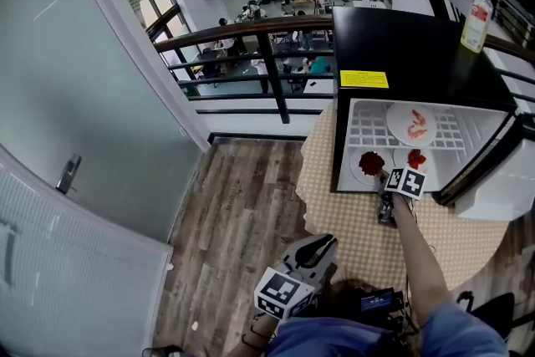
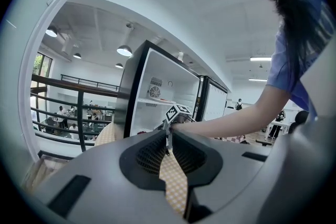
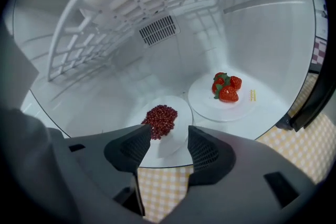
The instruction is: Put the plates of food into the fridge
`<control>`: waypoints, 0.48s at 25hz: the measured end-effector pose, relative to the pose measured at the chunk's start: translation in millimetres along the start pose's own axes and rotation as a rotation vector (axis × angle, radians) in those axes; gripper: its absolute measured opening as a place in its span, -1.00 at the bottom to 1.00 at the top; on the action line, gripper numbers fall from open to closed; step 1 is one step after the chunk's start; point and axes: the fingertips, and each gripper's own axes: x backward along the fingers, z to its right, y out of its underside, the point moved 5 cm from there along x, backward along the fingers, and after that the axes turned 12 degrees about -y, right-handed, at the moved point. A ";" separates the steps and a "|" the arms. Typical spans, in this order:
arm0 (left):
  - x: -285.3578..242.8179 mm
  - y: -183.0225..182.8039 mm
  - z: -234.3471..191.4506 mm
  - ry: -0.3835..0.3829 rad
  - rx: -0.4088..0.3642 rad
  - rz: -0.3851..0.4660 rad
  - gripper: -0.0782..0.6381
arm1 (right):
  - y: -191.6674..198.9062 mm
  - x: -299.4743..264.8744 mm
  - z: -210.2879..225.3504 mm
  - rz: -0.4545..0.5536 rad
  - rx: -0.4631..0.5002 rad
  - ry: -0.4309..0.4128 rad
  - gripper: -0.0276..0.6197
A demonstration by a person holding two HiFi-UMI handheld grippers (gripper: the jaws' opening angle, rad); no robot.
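The black fridge (image 1: 401, 46) stands open on the table. On its floor lie two white plates, one with dark red seeds (image 3: 160, 119) and one with strawberries (image 3: 226, 94). A third plate with pink food (image 1: 415, 124) rests on the wire shelf above. My right gripper (image 3: 169, 139) is open at the fridge's front edge; the near rim of the seed plate shows between its jaws, and the pads stand clear of it. In the head view this right gripper (image 1: 391, 184) is just in front of the seed plate (image 1: 370, 163). My left gripper (image 1: 322, 245) is shut and empty, held low near my body.
The fridge door (image 1: 501, 180) hangs open to the right. A bottle (image 1: 476, 17) stands on the fridge top. A yellow checked cloth (image 1: 351, 221) covers the table. A railing (image 1: 251, 38) runs behind, and a glass door (image 1: 67, 171) is at the left.
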 end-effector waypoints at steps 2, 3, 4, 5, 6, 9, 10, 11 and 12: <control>3.9 -1.1 -1.2 0.015 -0.005 0.002 -0.69 | 1.1 15.6 -13.1 0.030 -0.029 -0.065 -0.21; 5.6 -1.7 -1.8 0.023 -0.007 0.005 -0.69 | 2.5 24.6 -20.6 0.038 -0.037 -0.102 -0.21; 7.4 -2.0 -2.5 0.030 -0.008 0.008 -0.69 | 4.6 34.7 -28.0 0.046 -0.040 -0.141 -0.22; 9.2 -2.0 -3.4 0.037 -0.009 0.011 -0.69 | 7.3 45.9 -35.1 0.054 -0.040 -0.176 -0.24; 10.8 -1.7 -4.6 0.043 -0.010 0.014 -0.69 | 10.3 57.8 -42.0 0.064 -0.040 -0.208 -0.29; 16.0 -1.4 -9.0 0.067 -0.016 0.019 -0.69 | 19.5 96.1 -64.1 0.113 -0.051 -0.284 -0.50; 18.6 -1.1 -9.9 0.076 -0.017 0.020 -0.69 | 23.5 109.1 -72.5 0.130 -0.058 -0.305 -0.57; 21.6 -0.8 -10.5 0.087 -0.018 0.021 -0.69 | 28.4 121.7 -81.2 0.147 -0.066 -0.323 -0.61; 24.8 -0.4 -11.0 0.097 -0.019 0.023 -0.69 | 34.1 133.5 -90.1 0.164 -0.074 -0.340 -0.65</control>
